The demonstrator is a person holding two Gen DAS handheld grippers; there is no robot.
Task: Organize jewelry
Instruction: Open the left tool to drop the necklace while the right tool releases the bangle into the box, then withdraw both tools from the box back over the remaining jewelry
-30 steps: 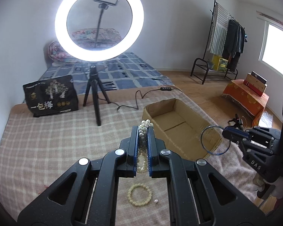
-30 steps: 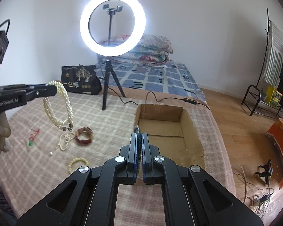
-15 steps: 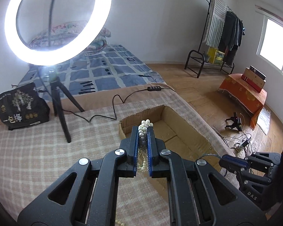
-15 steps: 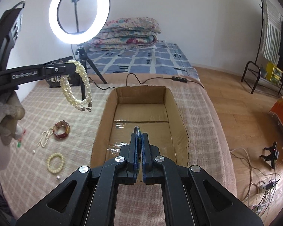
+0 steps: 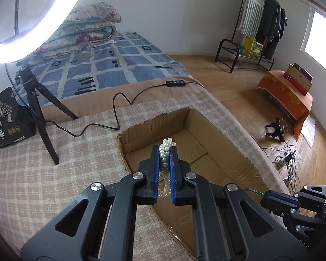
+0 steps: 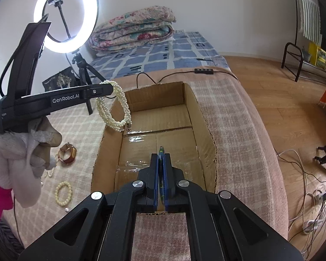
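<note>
My left gripper (image 5: 165, 152) is shut on a white pearl necklace (image 5: 166, 146), which hangs in a loop over the left wall of the open cardboard box (image 6: 204, 117) in the right wrist view (image 6: 114, 111). My right gripper (image 6: 161, 154) is shut on a thin blue-green bangle (image 6: 161, 151), seen edge-on, above the near part of the box. The right gripper also shows low at the right in the left wrist view (image 5: 269, 198). The box (image 5: 228, 152) holds no jewelry that I can see.
On the checked blanket left of the box lie a brown leather bracelet (image 6: 67, 153), a cream bead bracelet (image 6: 63, 192) and a thin pearl strand (image 6: 49, 173). A ring light on a tripod (image 6: 84, 76) and a black bag (image 5: 5, 119) stand behind, with a cable (image 5: 117, 113).
Both grippers have moved to the right over the box with their jewelry. The necklace now hangs over the box's left wall and the bangle sits above the box floor.
</note>
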